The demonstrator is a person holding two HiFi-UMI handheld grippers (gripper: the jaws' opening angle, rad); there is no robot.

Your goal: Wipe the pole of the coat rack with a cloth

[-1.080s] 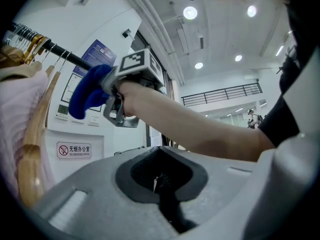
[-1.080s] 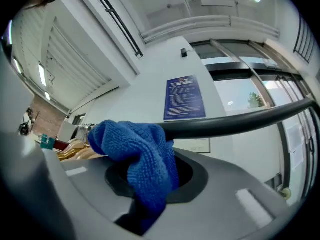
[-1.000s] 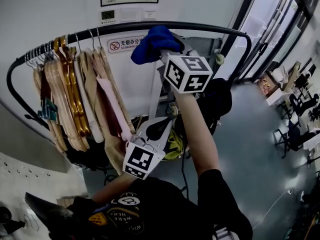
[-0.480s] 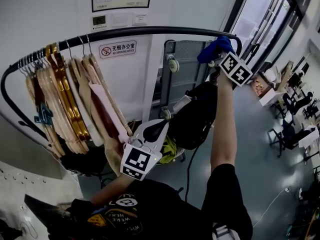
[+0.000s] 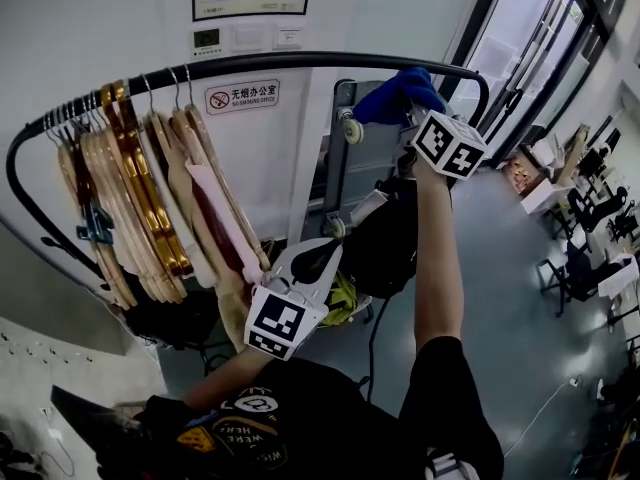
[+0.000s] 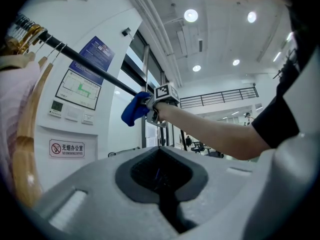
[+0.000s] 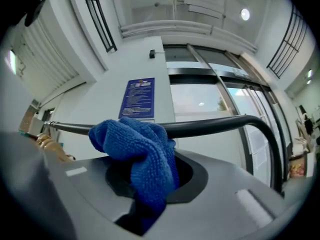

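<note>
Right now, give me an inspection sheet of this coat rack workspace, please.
Surface: glossy grey floor; no table seen.
Job's things: curved black metal pole of the coat rack; bunched blue microfibre cloth against it, near its right bend.
Clutter: wooden hangers crowded at the pole's left end; black bag or garment below it.
Grippers: right gripper shut on the cloth; left gripper shut, empty, held low.
Cables: thin black cable dangling below that dark bundle; pale cable on the floor.
Surroundings: white wall with no-smoking sign; glass doors; desks and chairs at right.
</note>
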